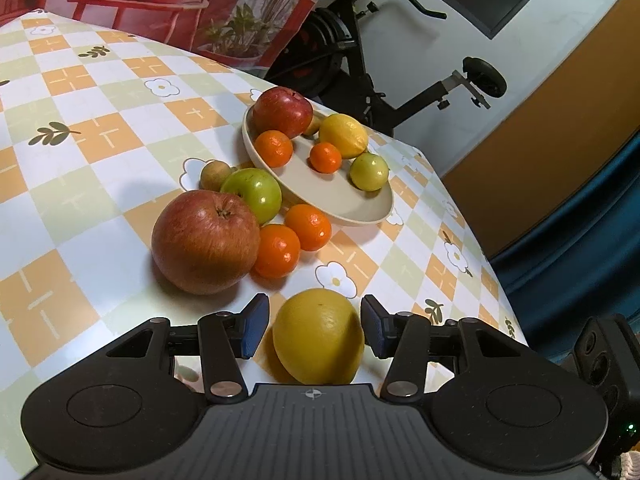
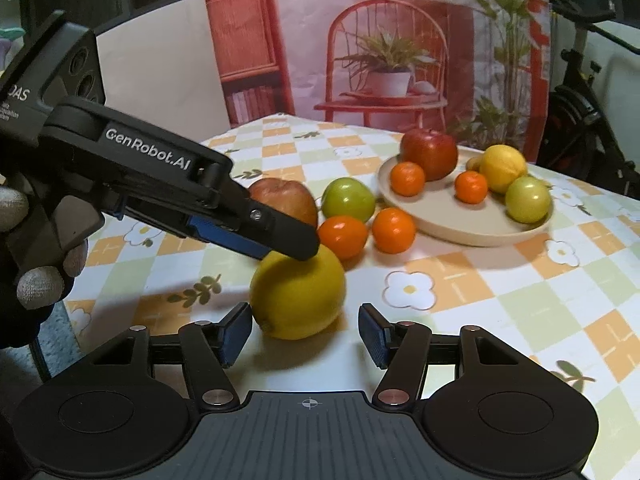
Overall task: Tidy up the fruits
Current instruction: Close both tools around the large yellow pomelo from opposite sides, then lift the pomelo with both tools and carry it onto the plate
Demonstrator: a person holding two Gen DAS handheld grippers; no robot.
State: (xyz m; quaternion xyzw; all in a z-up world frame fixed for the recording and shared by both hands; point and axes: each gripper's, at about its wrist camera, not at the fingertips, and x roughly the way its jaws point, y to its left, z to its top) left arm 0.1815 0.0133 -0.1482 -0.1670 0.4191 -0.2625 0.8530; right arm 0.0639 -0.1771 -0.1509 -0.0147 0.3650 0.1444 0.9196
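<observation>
The left gripper (image 1: pixel 314 330) is straddling the large yellow citrus (image 1: pixel 318 336) near the tabletop's (image 1: pixel 100 92) front edge, fingers part-open, pads beside the fruit but seemingly not pressing; the right gripper (image 2: pixel 305 332), fingers likewise part-open and holding nothing, is hovering just behind it; the next move, I judge, calls for closing and lifting toward the beige plate (image 1: pixel 360 212) by the far corner; loose apples (image 1: pixel 206 240) and tangerines (image 1: pixel 294 238) are crowding the path between.

Checkered table (image 1: pixel 100 128): loose fruit, plate (image 1: pixel 360 216).
</observation>
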